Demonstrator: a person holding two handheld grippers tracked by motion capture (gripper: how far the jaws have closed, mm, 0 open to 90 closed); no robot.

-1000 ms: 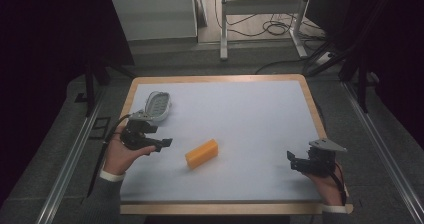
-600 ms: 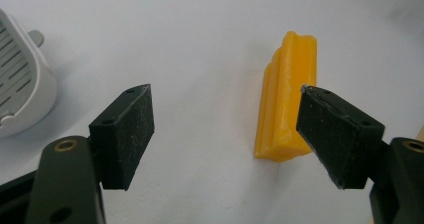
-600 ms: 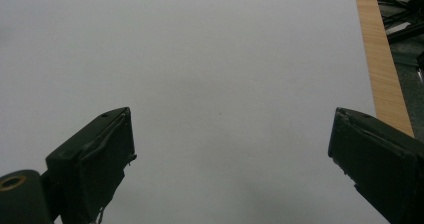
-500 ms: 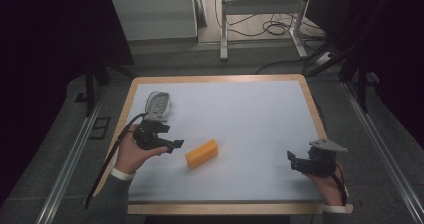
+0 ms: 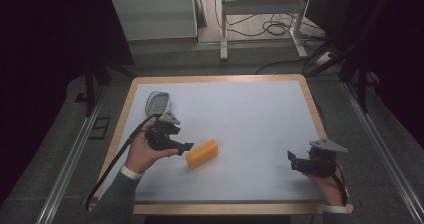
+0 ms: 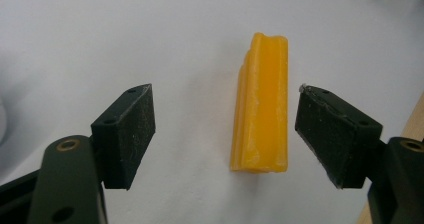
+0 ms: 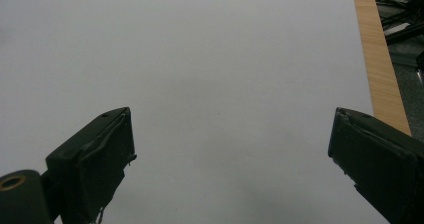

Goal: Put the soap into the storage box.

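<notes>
A: Where is the yellow block (image 5: 202, 153) sitting right now?

B: It is lying flat on the white tabletop (image 5: 250, 114), left of the middle, with its long axis running from near-left to far-right in the high view. The left claw (image 5: 186, 146) is hovering just beside its near-left end.

A: So the left hand is the nearer one?

B: By a long way. The right claw (image 5: 292, 160) is resting well apart from the block, near the tabletop's right edge, with its 2 jaws spread wide over bare surface in the right gripper view.

A: How is the left claw lining up?

B: In the left gripper view the block (image 6: 262, 104) is lying lengthwise between the 2 pads, pointing away along the claw's own line. The jaws are standing apart and have just been closing a little, with the block between them but neither pad pressing on it. The block is sitting closer to the right-hand pad than the other.

A: And the hand's pose?

B: The left forearm is coming in from the bottom left, the hand cupped under the claw, which is pointing toward the block, seemingly angled down, though that is hard to judge. A grey object (image 5: 158, 103) is lying behind it near the far-left corner.
</notes>
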